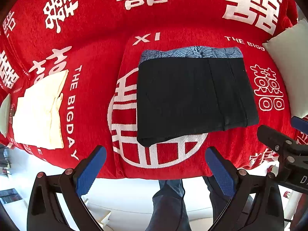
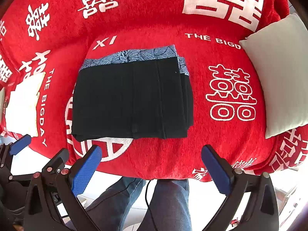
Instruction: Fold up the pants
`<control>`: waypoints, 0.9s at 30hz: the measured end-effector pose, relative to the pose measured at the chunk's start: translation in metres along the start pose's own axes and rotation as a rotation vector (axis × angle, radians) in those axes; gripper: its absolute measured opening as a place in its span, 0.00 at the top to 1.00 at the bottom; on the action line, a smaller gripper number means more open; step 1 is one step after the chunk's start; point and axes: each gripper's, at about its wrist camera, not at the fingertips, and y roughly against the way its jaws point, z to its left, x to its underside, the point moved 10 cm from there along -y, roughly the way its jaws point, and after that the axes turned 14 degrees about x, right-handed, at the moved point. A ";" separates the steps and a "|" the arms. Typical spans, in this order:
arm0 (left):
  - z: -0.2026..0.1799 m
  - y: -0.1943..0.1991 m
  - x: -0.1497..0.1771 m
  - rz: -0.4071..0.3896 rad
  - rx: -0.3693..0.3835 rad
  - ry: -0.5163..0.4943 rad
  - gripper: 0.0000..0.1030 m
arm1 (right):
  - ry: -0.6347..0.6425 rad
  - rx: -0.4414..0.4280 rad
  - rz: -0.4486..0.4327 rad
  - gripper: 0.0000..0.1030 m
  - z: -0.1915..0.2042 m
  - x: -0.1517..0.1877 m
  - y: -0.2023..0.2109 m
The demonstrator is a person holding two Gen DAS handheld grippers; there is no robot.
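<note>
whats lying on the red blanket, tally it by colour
Black: 1, the folded pants with a blue patterned band
Cream: 1, the folded cloth
White: 1, the pillow
Total: 3

"XI" and "THE BIGDAY" on the red blanket (image 1: 100, 44).

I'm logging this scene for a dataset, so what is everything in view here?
pants: one, black with a blue patterned waistband, folded, centre of the blanket
blanket: one, red with white characters, covering the surface
cream cloth: one, folded, left of the pants
pillow: one, pale, right edge
legs: two, blue jeans, below the blanket's front edge
left gripper: blue pads, open, empty
right gripper: blue pads, open, empty
</note>
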 end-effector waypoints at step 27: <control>-0.004 0.001 -0.002 -0.016 0.009 -0.011 0.00 | 0.010 0.002 -0.007 0.00 0.002 0.000 0.002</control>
